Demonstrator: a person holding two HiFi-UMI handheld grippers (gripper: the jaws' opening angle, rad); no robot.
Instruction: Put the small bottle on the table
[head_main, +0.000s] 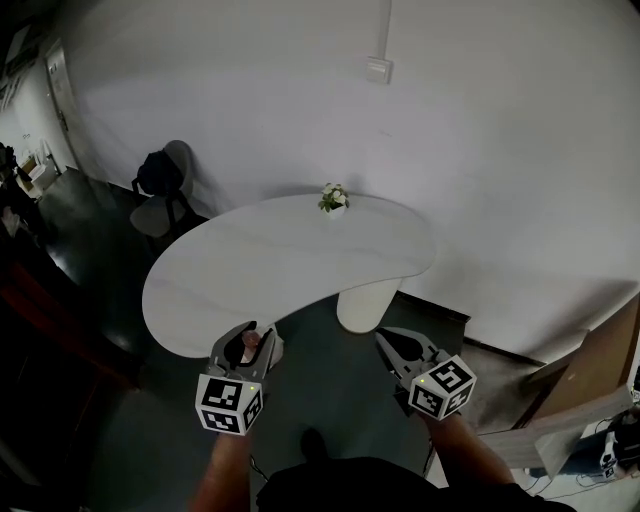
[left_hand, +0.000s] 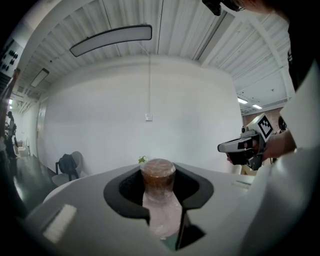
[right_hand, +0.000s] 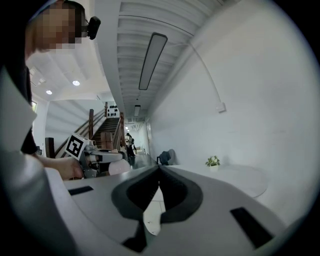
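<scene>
The job is only part done. The small bottle (left_hand: 160, 200) is off the desk (head_main: 290, 260) and sits in the left gripper (head_main: 248, 340), whose jaws stand wide and are clamped on its pale body just below the brown cap. The person stands on the dark floor at the near edge of the white, kidney-shaped desk, with both grippers held out low and roughly level toward it. From above, the bottle looks to be short of the desk top, or just at its rim. I would say what is left is to carry it over the surface, set its base down and let the jaws part. The right gripper (right_hand: 159, 169) has its jaws closed together with nothing between them, and it hangs beside the left one, apart from it. As for what holds what, the bottle looks pinkish and cloudy, and I cannot tell whether anything is inside. The only thing on the desk is a small white pot (head_main: 334, 210) at the far edge, holding a little flowering plant (head_main: 333, 196).
</scene>
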